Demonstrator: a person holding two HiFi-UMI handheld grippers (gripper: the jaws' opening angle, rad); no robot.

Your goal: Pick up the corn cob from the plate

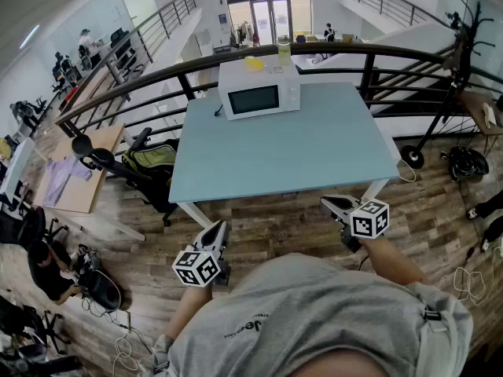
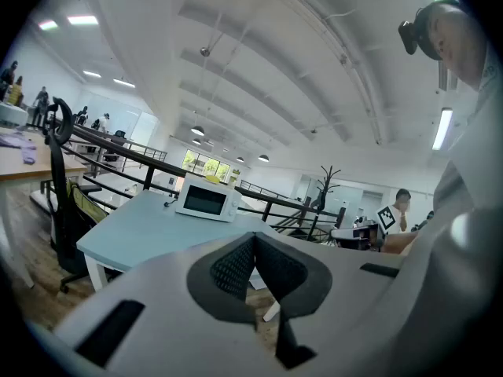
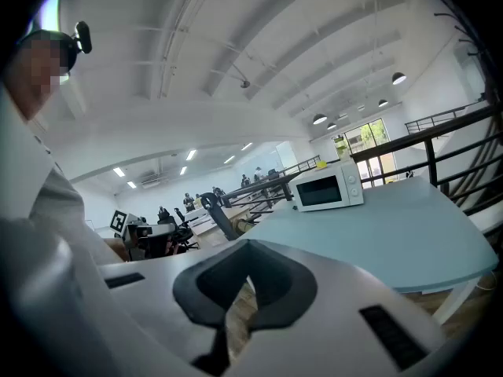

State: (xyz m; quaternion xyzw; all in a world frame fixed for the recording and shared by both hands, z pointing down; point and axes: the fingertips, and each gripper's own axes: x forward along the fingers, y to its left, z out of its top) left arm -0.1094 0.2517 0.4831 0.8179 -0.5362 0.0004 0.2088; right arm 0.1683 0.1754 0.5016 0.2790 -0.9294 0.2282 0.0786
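No plate and no corn cob show in any view. A white microwave (image 1: 259,89) stands at the far edge of the light blue table (image 1: 283,151), its door closed, with a small yellow thing (image 1: 254,64) on top. Both grippers hang in front of the person's body, short of the table's near edge. My left gripper (image 1: 218,228) is shut with nothing in it, its pads touching in the left gripper view (image 2: 253,238). My right gripper (image 1: 332,204) is also shut and empty (image 3: 247,246). The microwave (image 2: 207,200) (image 3: 328,188) lies far ahead of both.
A black railing (image 1: 330,52) curves behind the table. An office chair with a green backpack (image 1: 149,159) stands at the table's left, beside a wooden desk (image 1: 82,171). A coat rack (image 1: 452,61) stands at the right. A person (image 1: 47,269) crouches on the floor at lower left.
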